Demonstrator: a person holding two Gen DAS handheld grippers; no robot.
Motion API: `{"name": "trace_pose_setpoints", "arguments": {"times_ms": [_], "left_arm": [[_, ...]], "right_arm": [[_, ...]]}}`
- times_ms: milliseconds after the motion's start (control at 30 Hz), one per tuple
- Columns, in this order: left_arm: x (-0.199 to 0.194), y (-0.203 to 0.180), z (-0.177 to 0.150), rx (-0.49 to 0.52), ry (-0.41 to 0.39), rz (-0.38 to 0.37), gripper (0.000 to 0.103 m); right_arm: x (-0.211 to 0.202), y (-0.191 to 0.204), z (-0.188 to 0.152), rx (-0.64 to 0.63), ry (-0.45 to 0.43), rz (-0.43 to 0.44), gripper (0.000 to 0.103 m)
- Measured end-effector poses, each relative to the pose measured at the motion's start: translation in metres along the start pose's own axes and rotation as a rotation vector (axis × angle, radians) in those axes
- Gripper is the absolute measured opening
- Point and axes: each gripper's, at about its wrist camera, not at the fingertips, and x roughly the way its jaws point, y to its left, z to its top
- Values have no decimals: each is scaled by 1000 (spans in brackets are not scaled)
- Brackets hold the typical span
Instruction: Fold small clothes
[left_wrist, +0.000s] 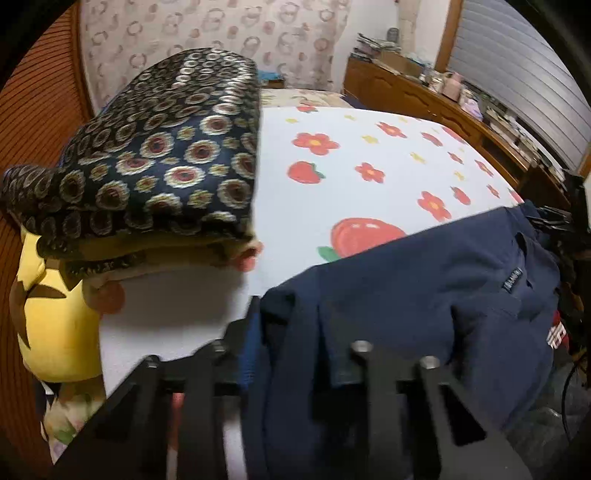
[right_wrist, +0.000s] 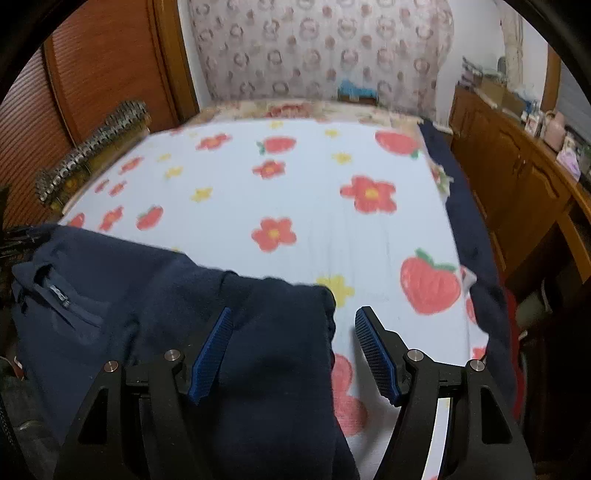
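On the left edge of the bed (left_wrist: 369, 155), past the flowered sheet, a folded patterned cloth (left_wrist: 155, 147) sits on a yellow cushion (left_wrist: 55, 325). Toward the bed's near edge lies the task's thing, a navy garment (left_wrist: 424, 295), part on the sheet and part hanging off the near side, its pocket and small label turned up. The left gripper (left_wrist: 291, 354) is down at the garment's left edge with navy cloth bunched up between and over its dark fingers; the tips are buried and blurred, so I cannot tell whether it pinches the cloth or merely rests in it. To the right, the right gripper (right_wrist: 293, 350) stands released, blue pads spread wide: the left pad sits over the navy cloth, the right one over bare sheet, and the garment's right edge runs between them. This looks like the opening step, taking hold before spreading or folding. Next, I judge, the right jaws must close on that edge, so both sides can lift together.
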Motion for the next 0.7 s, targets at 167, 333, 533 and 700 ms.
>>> {"name": "trace_pose_setpoints", "arguments": {"times_ms": [167,333,533,700], "left_arm": [[-14,-12,5,38,-44,10,16],[-74,-27,13,34,-212,-50,15],[-164,-56,22,86,-423,-85,15],[-224,-60,44,102,-574,-107,15]], "right_arm": [[-2,6,0,-28,11,32,51],[-24,21,-7,-76,-4,44,12],[-132,36,1,-60,-228,69,11],[-220,41,21,-89,-394,53,11]]}}
